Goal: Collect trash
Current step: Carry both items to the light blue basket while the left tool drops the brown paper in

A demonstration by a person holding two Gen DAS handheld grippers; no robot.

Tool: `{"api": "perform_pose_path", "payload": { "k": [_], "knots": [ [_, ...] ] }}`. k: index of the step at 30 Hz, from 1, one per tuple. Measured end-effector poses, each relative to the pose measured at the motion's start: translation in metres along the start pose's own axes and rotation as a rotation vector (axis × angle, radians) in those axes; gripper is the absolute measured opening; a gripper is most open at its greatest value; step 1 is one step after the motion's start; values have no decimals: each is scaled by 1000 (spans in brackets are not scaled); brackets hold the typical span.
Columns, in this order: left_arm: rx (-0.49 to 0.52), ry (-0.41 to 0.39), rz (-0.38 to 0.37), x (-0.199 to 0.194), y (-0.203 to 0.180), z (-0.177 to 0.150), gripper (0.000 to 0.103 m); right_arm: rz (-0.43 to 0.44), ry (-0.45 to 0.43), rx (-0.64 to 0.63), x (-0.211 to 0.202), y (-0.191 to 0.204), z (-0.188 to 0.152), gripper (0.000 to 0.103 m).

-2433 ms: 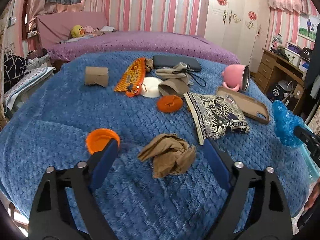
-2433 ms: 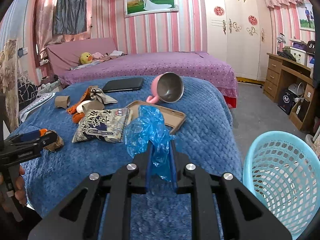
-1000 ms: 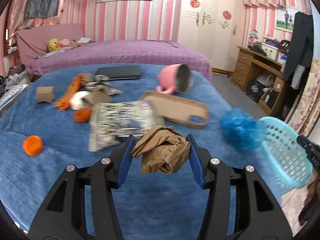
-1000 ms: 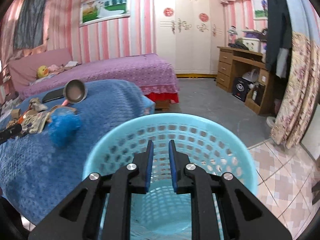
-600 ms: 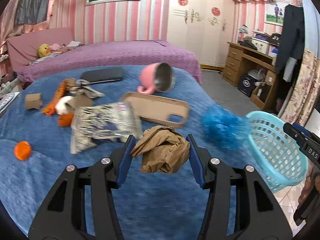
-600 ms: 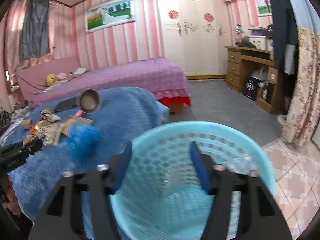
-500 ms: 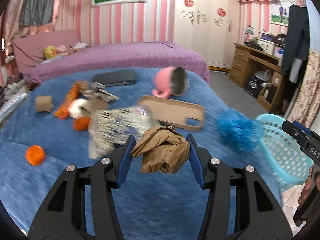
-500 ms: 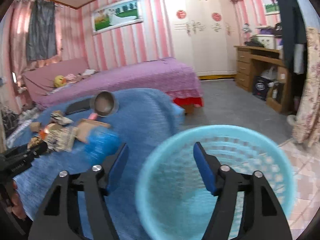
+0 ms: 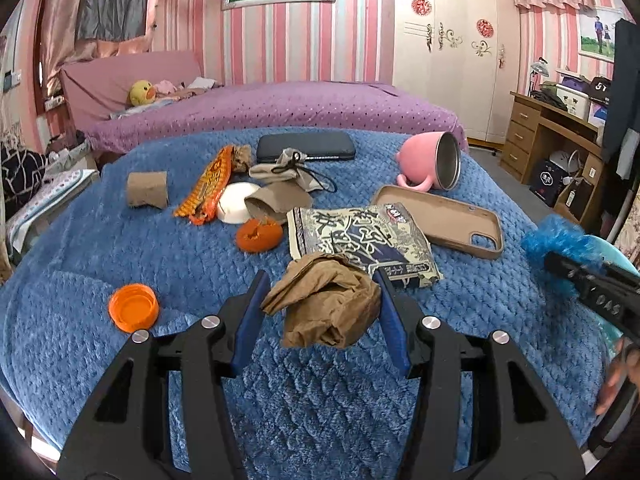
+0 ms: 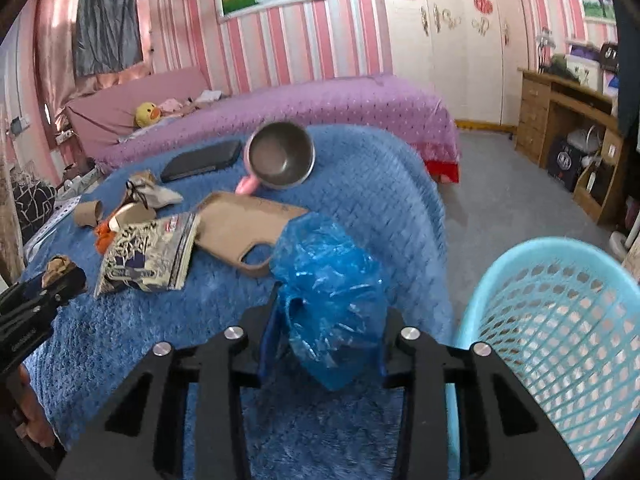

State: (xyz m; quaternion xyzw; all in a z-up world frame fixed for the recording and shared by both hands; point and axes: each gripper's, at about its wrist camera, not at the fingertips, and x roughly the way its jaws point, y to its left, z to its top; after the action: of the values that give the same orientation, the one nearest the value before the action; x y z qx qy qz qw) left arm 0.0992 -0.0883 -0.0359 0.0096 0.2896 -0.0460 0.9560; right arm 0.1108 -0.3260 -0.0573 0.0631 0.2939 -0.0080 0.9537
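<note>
Blue blanket [image 9: 200,264] covers the bed, litter spread over it. Light-blue basket [image 10: 560,320] stands off the bed's right edge. Snack bag [image 9: 360,240], tan phone case [image 9: 452,216], pink mug [image 9: 428,160] on its side, orange cap [image 9: 134,307] lie on the blanket. Left gripper [image 9: 320,312] clamped on crumpled brown paper [image 9: 326,304]. Right gripper [image 10: 326,336] jaws just been closing, now pinching blue plastic wad [image 10: 328,288] beside the basket.
</note>
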Motion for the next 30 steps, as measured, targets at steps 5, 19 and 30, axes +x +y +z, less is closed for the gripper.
{"api": "perform_pose_path", "payload": {
  "k": [5, 19, 30],
  "knots": [
    [12, 1, -38, -1, -23, 4, 52, -95, -93, -6, -41, -33, 5, 37],
    [98, 48, -320, 1, -192, 1, 52, -330, -49, 52, -97, -199, -9, 37],
    [217, 55, -396, -1, -286, -4, 60, -320, -71, 85, -102, -224, -21, 37]
  ]
}}
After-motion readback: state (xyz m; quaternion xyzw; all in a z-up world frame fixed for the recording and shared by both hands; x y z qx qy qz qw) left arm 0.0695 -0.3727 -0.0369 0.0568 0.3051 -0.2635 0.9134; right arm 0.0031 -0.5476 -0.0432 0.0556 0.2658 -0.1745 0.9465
